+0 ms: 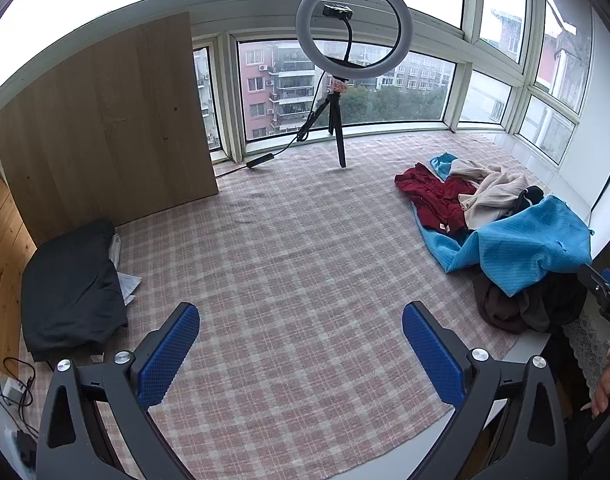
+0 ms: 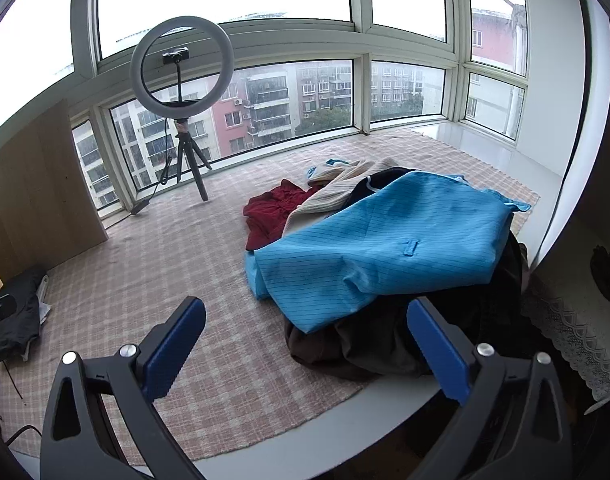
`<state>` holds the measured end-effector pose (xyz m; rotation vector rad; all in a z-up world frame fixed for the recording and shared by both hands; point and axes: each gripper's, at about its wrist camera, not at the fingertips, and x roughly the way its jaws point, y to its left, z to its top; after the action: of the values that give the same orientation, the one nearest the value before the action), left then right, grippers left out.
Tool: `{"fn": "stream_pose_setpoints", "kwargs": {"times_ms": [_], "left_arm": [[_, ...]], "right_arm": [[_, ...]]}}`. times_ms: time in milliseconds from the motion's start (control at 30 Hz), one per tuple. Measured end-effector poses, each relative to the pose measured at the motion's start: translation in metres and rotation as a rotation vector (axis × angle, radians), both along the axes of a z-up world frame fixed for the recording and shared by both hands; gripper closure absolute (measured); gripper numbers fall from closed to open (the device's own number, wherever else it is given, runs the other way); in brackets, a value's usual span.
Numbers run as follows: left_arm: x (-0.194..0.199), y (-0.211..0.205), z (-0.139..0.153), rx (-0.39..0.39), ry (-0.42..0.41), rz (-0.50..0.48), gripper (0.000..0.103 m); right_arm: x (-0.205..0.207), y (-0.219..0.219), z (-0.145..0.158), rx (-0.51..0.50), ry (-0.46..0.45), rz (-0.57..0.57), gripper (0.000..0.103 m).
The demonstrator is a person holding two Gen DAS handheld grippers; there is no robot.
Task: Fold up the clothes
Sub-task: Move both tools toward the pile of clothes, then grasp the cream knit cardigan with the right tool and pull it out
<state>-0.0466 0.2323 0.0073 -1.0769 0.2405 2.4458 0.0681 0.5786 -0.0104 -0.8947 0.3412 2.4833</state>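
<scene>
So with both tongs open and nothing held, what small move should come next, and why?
Probably bring the right tongs down onto the near edge of the blue garment. It lies on top of the unfolded pile, closest to that side, and the checked cloth in front offers bare room to spread it.

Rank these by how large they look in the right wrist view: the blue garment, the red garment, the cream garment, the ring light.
1. blue garment, clearly largest, though also nearest the camera.
2. ring light.
3. red garment and cream garment look alike; both are partly covered, so unranked.
</scene>
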Motion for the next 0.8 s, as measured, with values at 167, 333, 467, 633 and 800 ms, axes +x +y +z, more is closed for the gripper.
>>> {"fn": "stream_pose_setpoints", "kwargs": {"times_ms": [167,333,467,633,800], "left_arm": [[-0.015,0.029,0.008,-0.019,0.011,0.028,0.001],[-0.028,0.065,0.015,-0.023,0.026,0.038,0.001],[-0.037,0.096,0.025,-0.020,0.039,0.038,0.001],[-0.043,0.122,0.035,-0.038,0.064,0.049,0.001],[-0.050,0.130,0.034,-0.101,0.072,0.083,0.001]], "right_arm": [[0.003,0.078,-0.002,-0.014,-0.007,-0.099,0.011],[-0.005,0.154,0.006,-0.088,0.033,-0.133,0.014],[-0.046,0.186,0.022,-0.053,0.049,-0.066,0.014],[-0.131,0.217,0.023,-0.049,-0.015,0.058,0.014],[-0.236,0.236,-0.026,-0.152,-0.203,0.157,0.014]]}}
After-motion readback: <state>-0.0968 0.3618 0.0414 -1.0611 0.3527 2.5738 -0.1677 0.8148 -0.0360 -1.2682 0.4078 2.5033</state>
